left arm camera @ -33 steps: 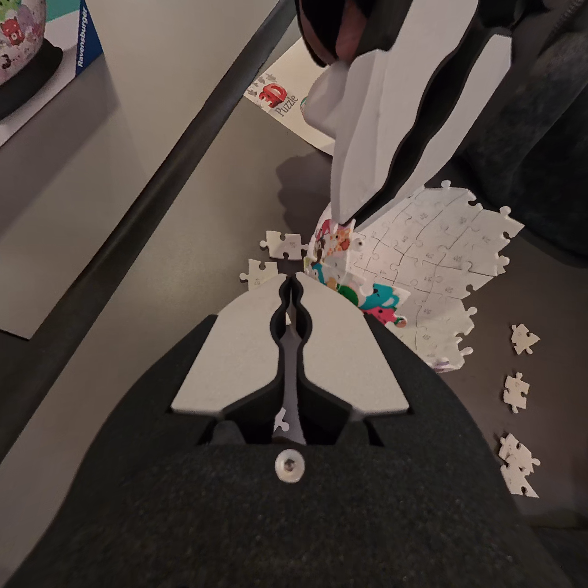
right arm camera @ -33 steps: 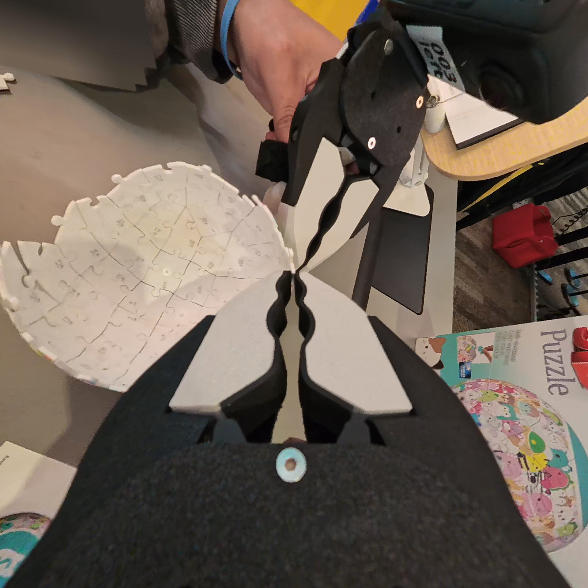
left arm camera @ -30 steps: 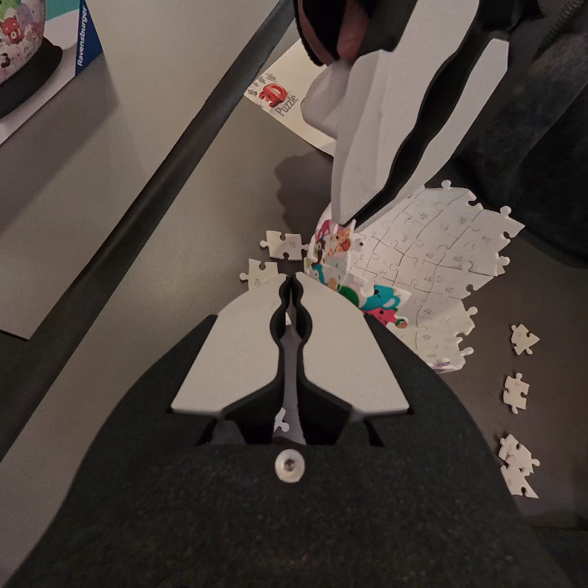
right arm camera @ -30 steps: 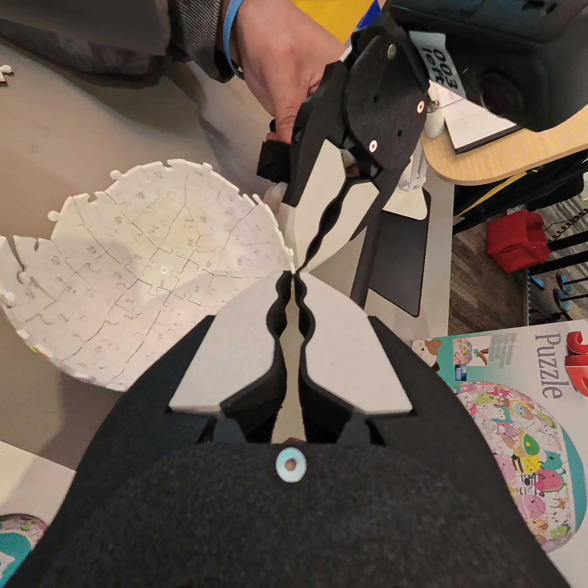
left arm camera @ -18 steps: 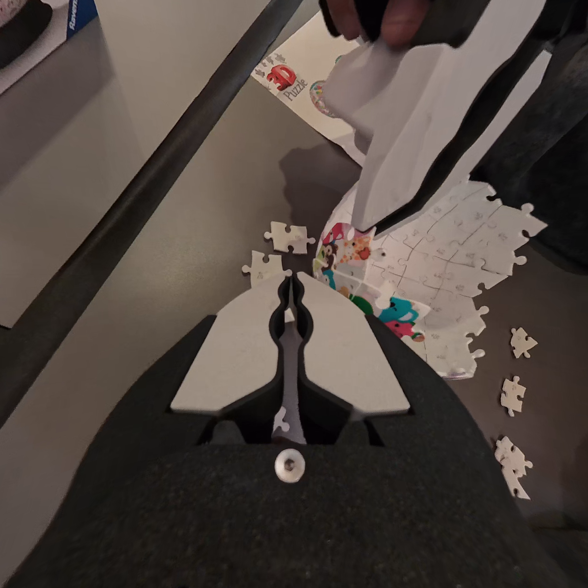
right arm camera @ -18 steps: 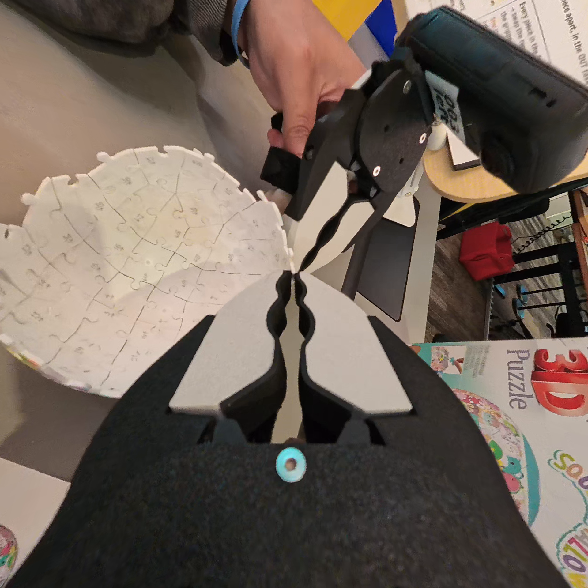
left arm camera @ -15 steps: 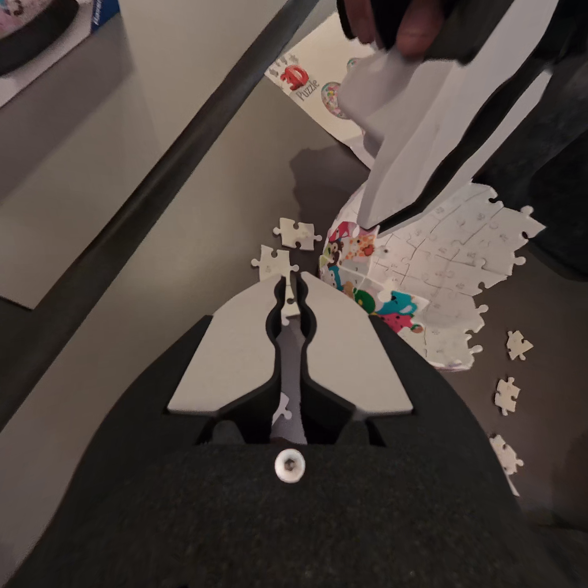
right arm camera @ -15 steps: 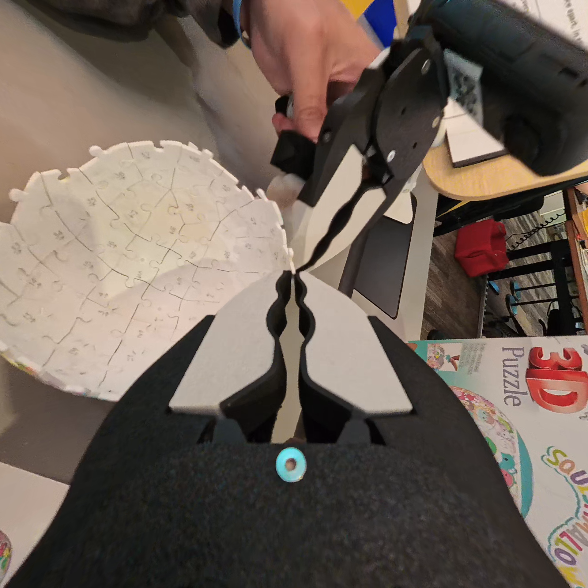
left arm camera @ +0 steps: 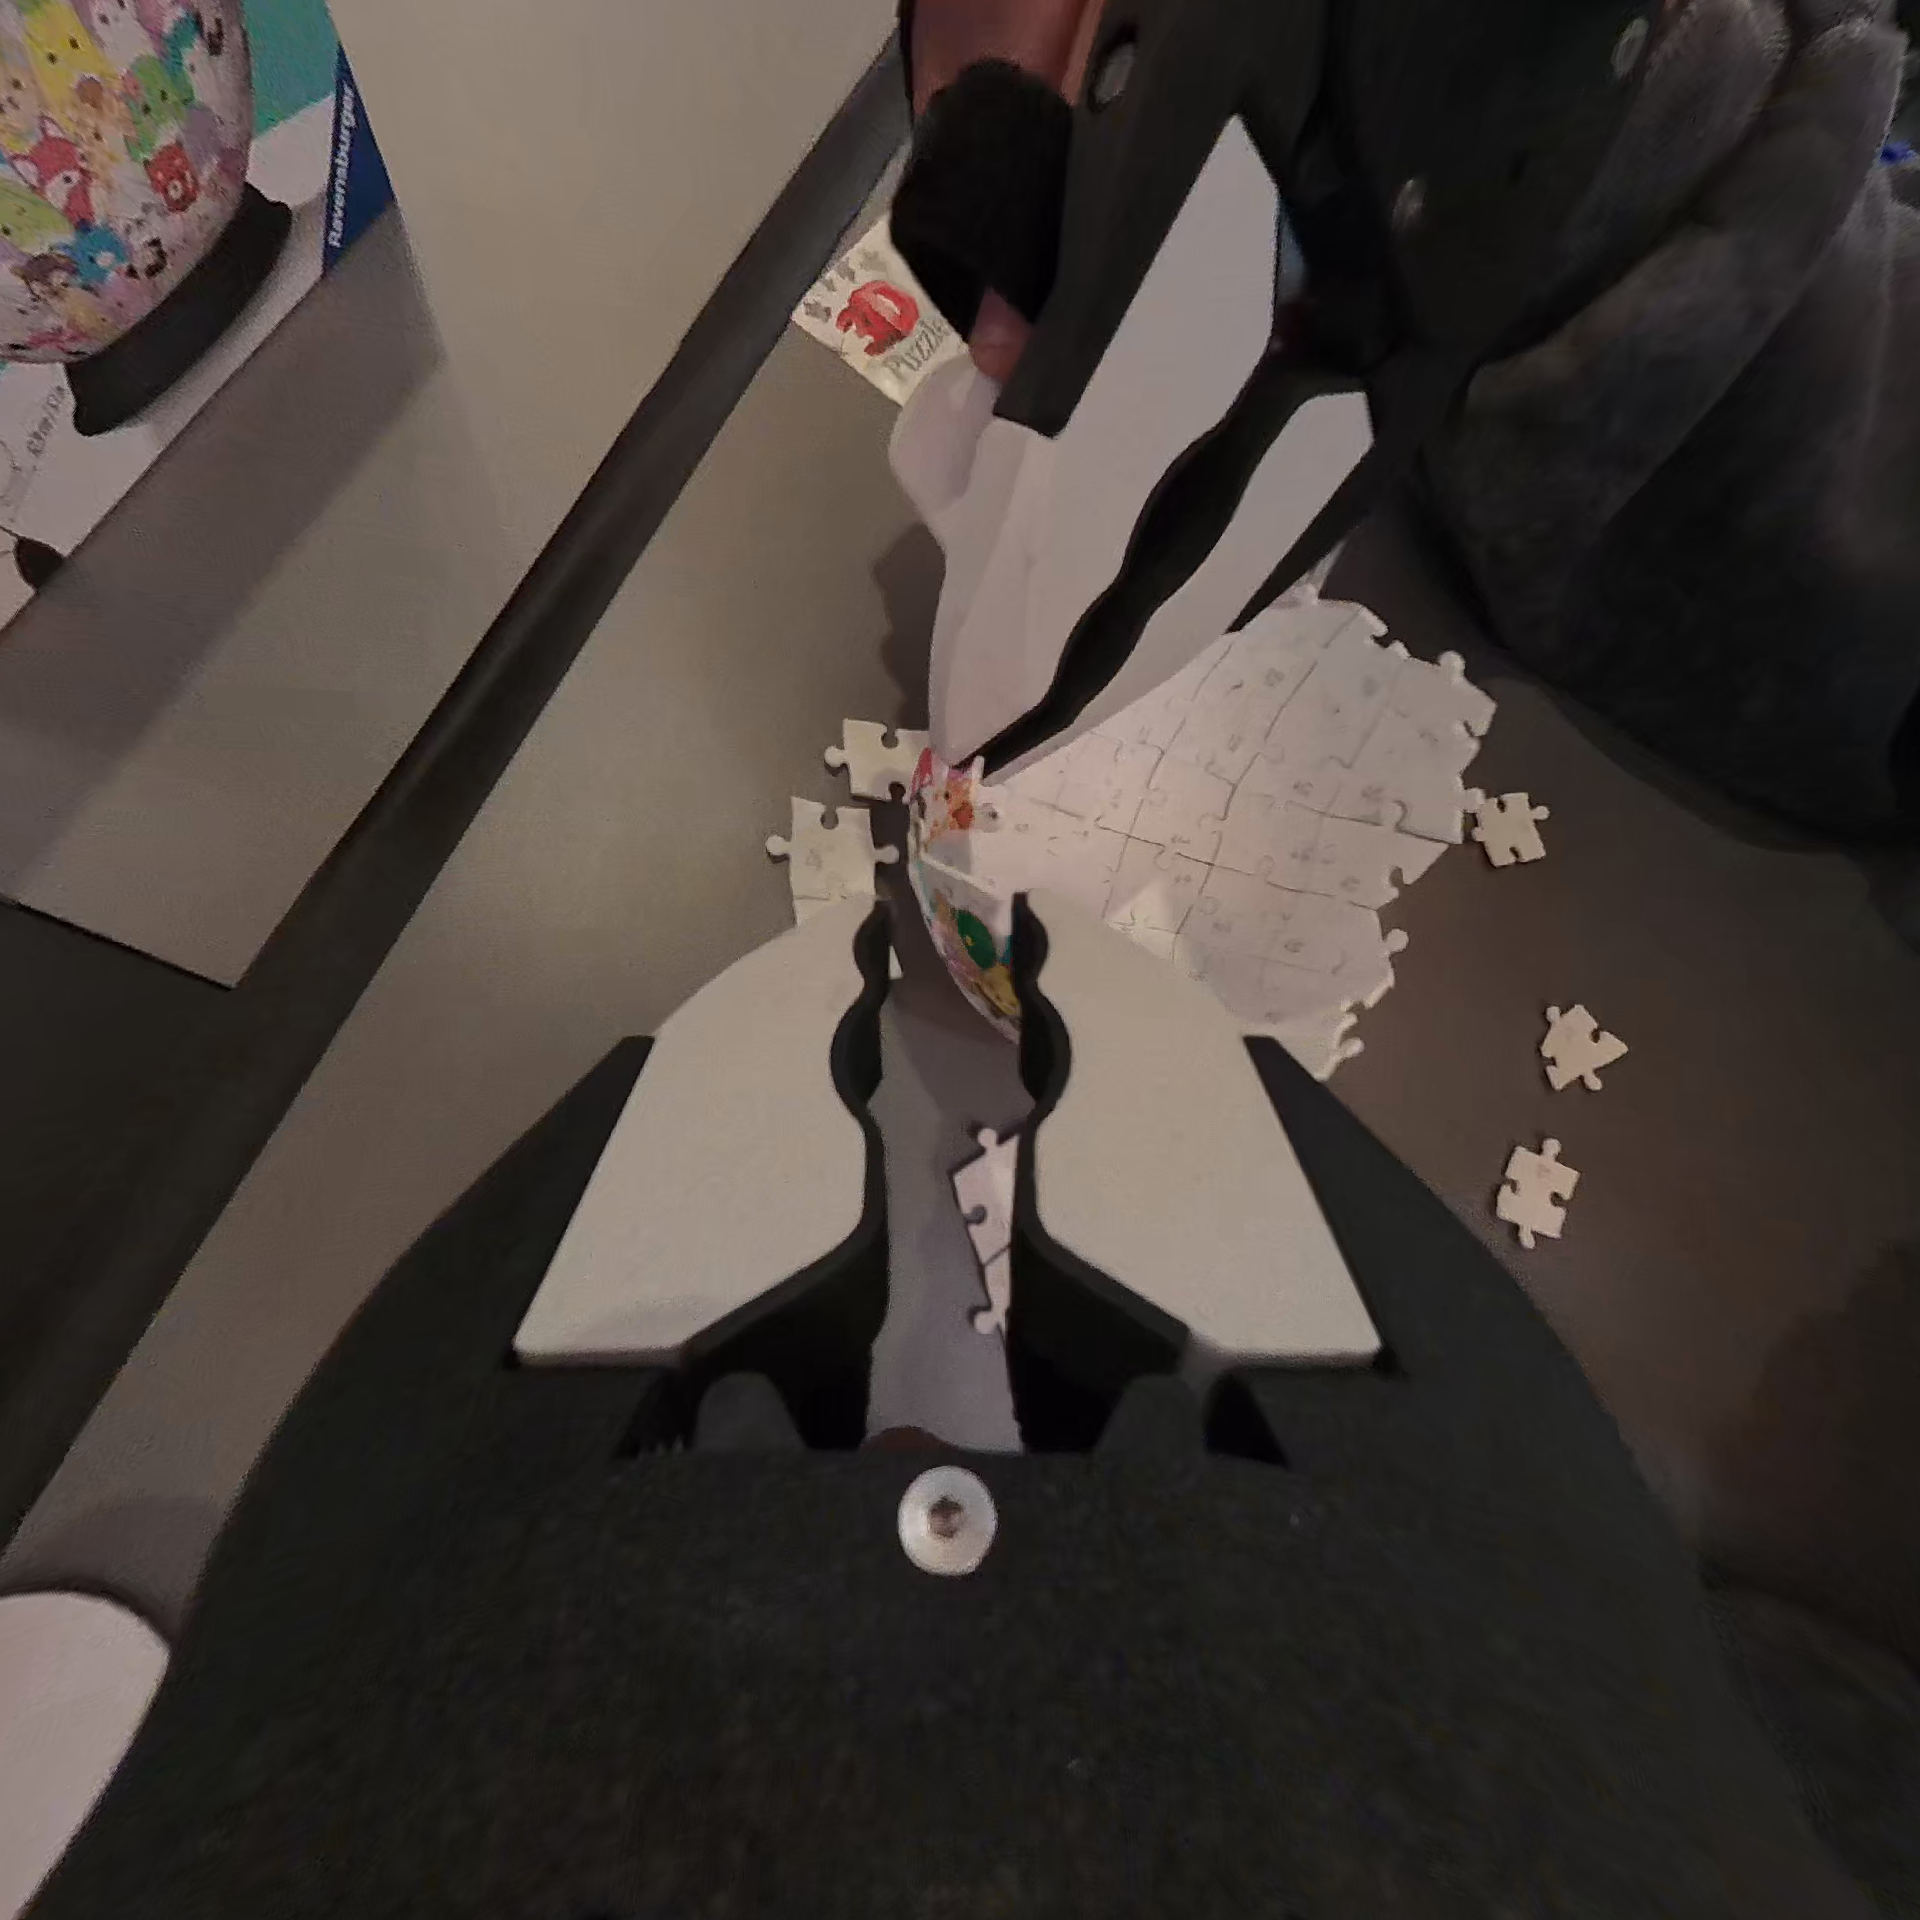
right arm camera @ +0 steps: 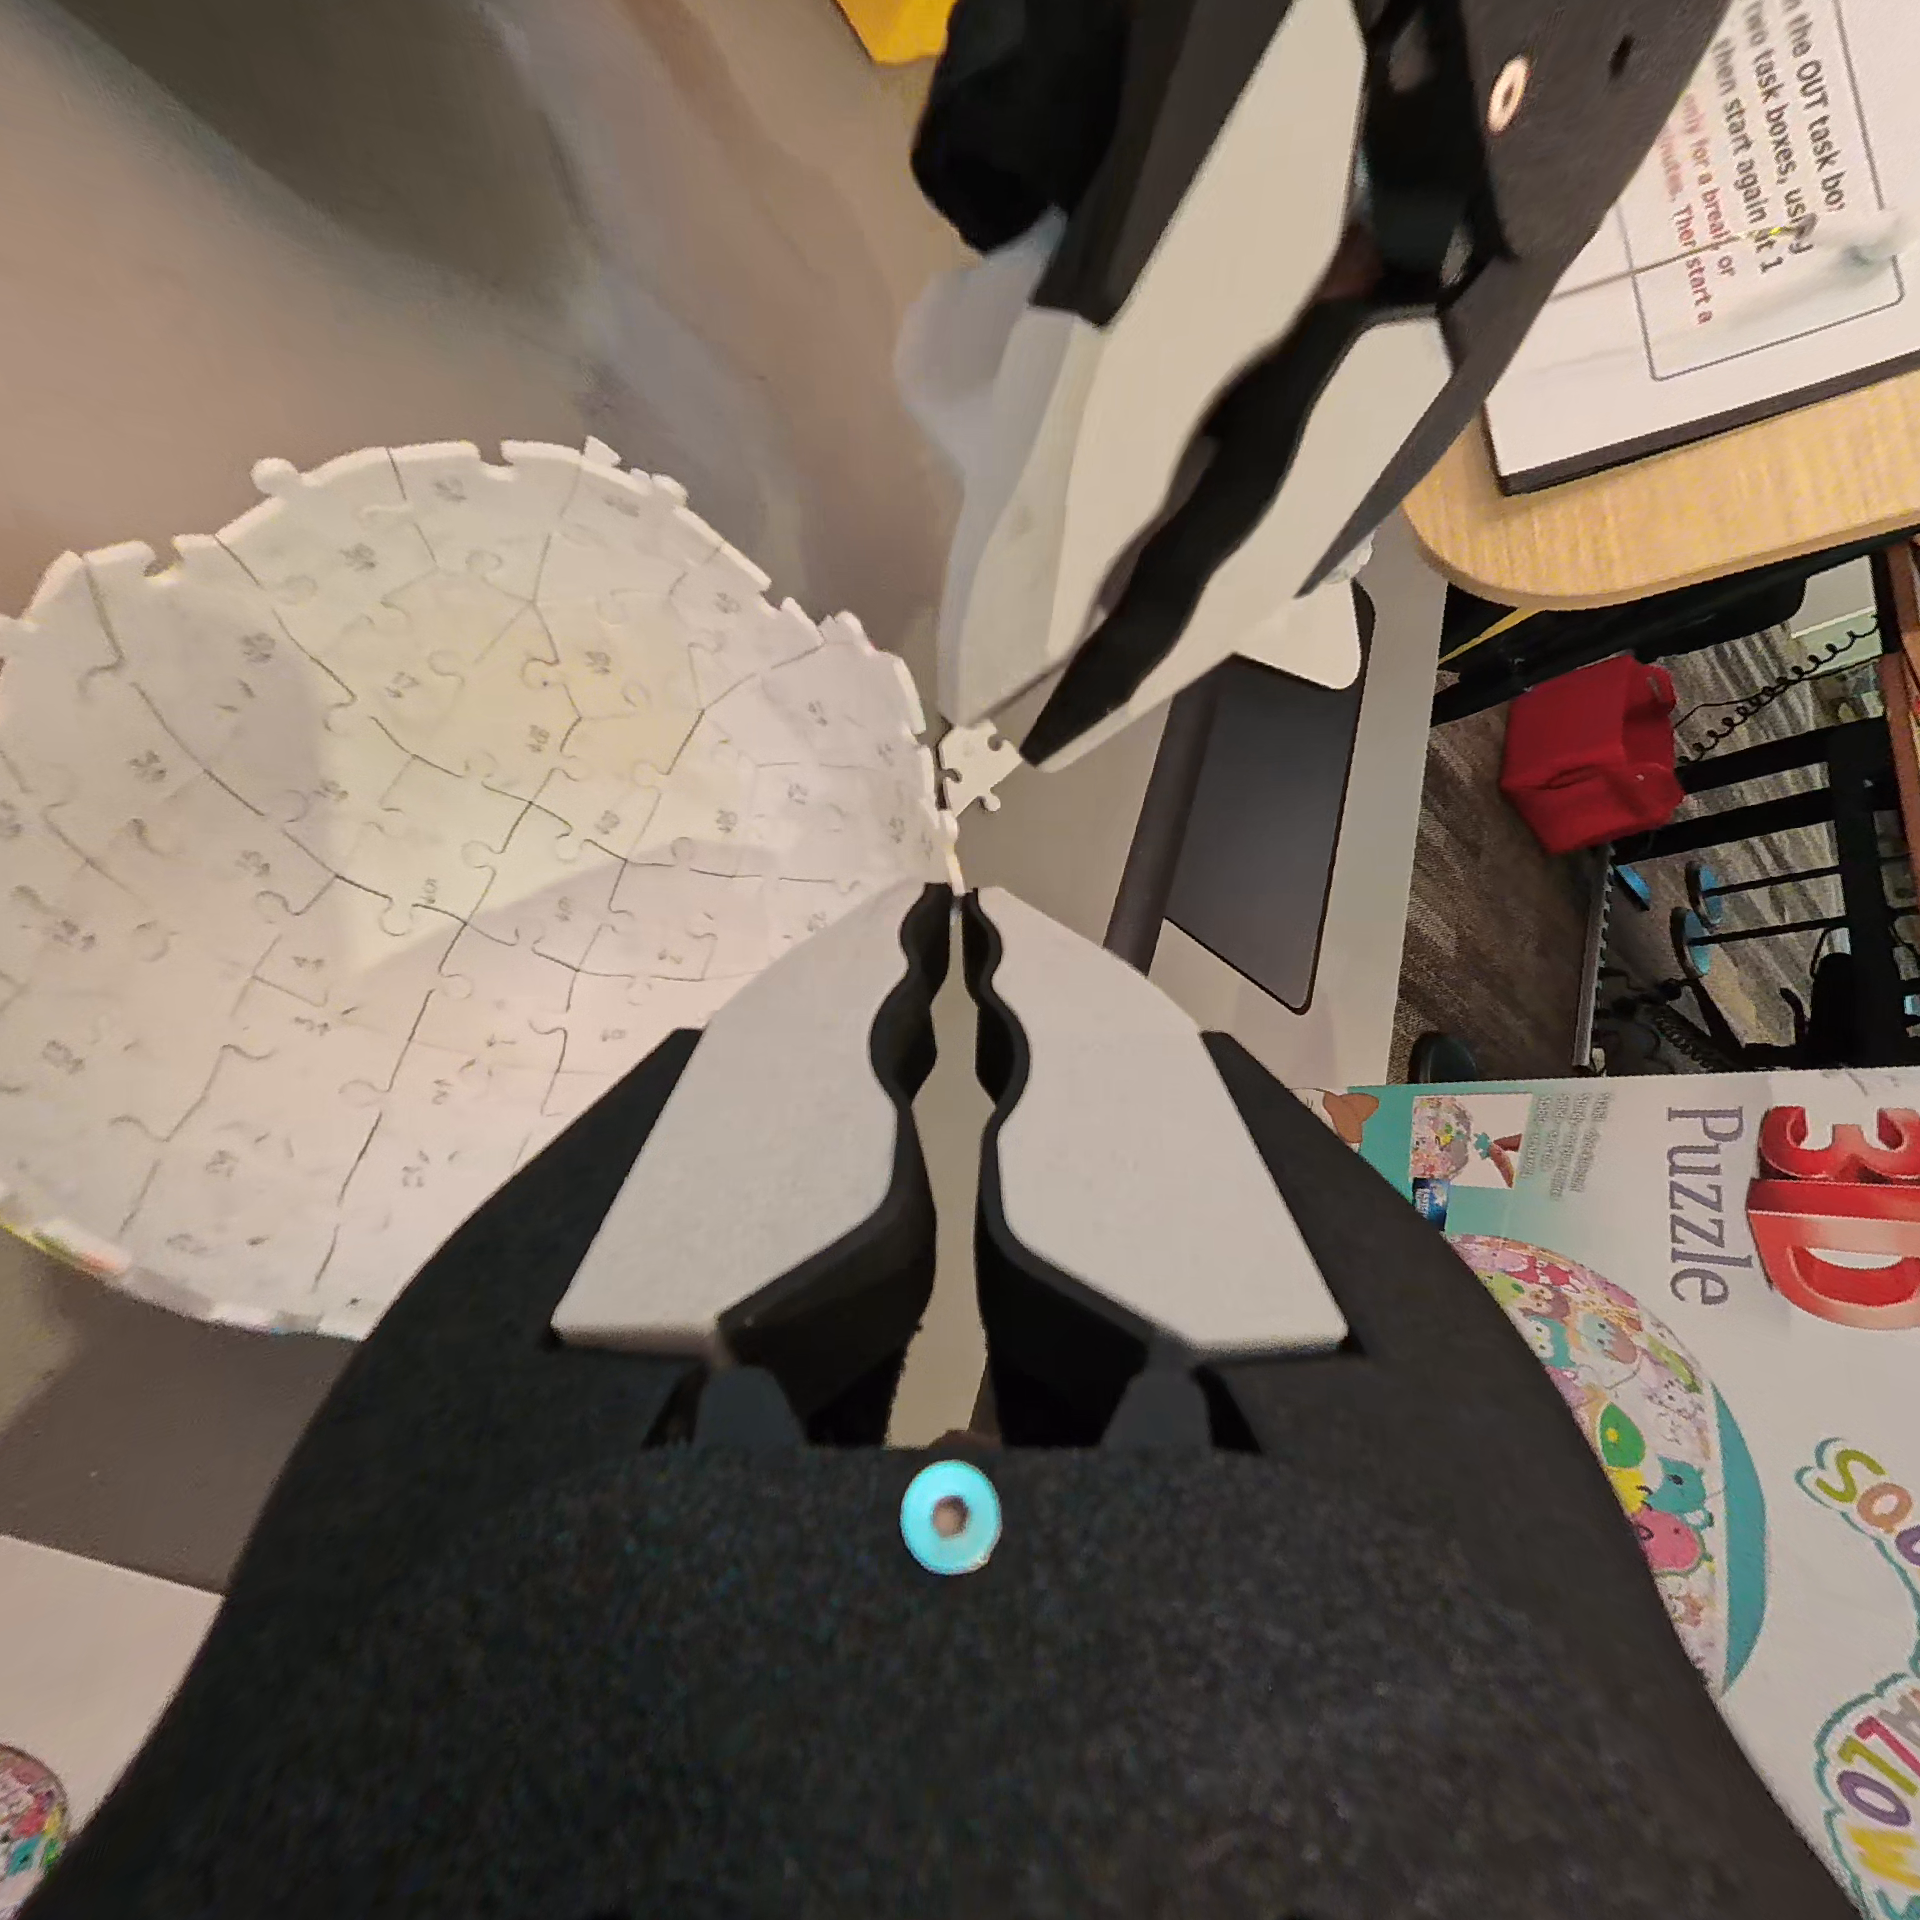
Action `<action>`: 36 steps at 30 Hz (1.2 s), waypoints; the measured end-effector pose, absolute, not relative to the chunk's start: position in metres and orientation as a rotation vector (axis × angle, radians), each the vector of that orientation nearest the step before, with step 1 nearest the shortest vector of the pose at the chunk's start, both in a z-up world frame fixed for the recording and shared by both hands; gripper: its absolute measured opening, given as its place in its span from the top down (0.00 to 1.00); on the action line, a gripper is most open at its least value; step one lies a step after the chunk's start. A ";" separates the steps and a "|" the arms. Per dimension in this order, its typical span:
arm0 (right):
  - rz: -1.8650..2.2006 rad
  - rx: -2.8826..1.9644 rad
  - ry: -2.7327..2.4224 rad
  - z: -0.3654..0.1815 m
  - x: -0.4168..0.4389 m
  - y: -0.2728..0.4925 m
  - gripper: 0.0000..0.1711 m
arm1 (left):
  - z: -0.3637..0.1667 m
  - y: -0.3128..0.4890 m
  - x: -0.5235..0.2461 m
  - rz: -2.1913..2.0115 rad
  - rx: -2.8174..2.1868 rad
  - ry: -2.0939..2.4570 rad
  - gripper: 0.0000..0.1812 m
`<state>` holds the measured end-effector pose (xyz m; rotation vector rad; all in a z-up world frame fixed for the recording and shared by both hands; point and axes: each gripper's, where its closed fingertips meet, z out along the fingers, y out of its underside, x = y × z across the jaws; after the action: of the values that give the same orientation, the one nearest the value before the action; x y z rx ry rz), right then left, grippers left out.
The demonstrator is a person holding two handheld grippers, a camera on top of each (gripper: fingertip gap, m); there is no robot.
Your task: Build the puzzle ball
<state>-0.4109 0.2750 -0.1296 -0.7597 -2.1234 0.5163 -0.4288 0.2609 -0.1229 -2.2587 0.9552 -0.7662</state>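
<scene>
The half-built puzzle ball is a white shell [left arm camera: 1247, 831] with a colourful outer side, and it rests on the grey table. It fills the left of the right wrist view [right arm camera: 416, 831]. My right gripper [right arm camera: 954, 902] is shut on the shell's rim; in the left wrist view it [left arm camera: 961, 764] comes down from above. My left gripper [left arm camera: 953, 920] is open, with the shell's coloured edge between its fingers. In the right wrist view the left gripper [right arm camera: 997, 748] has a single white piece [right arm camera: 977, 777] at its tips, right against the rim.
Loose white pieces lie by the shell at left [left arm camera: 831, 852] and right [left arm camera: 1538, 1190], and one [left arm camera: 987, 1226] shows between my left fingers. The puzzle box [right arm camera: 1662, 1455] stands at right, also seen at far left [left arm camera: 156, 208]. A leaflet [left arm camera: 894, 312] and a person's dark sleeve [left arm camera: 1662, 416] lie behind. Left and right tips are no more than a few centimetres apart.
My left gripper was shut and has opened, and it has moved in onto the shell's rim. My right gripper has stayed shut on the rim.
</scene>
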 end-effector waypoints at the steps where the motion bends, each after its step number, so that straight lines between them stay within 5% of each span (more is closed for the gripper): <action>1: 0.518 -0.762 -2.124 -0.130 -0.411 0.275 0.99 | -0.124 0.266 -0.431 -0.794 -2.247 0.913 0.92; 5: 0.513 -0.767 -2.124 -0.129 -0.411 0.275 0.99 | -0.144 0.292 -0.447 -0.831 -2.252 0.736 1.00; 36: 0.437 -0.874 -2.091 -0.125 -0.410 0.277 0.98 | -0.168 0.284 -0.411 -0.885 -2.247 0.895 1.00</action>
<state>-0.4098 0.2775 -0.1253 -0.8745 -2.0913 0.4369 -0.4111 0.2841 -0.1676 -2.2468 0.8949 -0.8855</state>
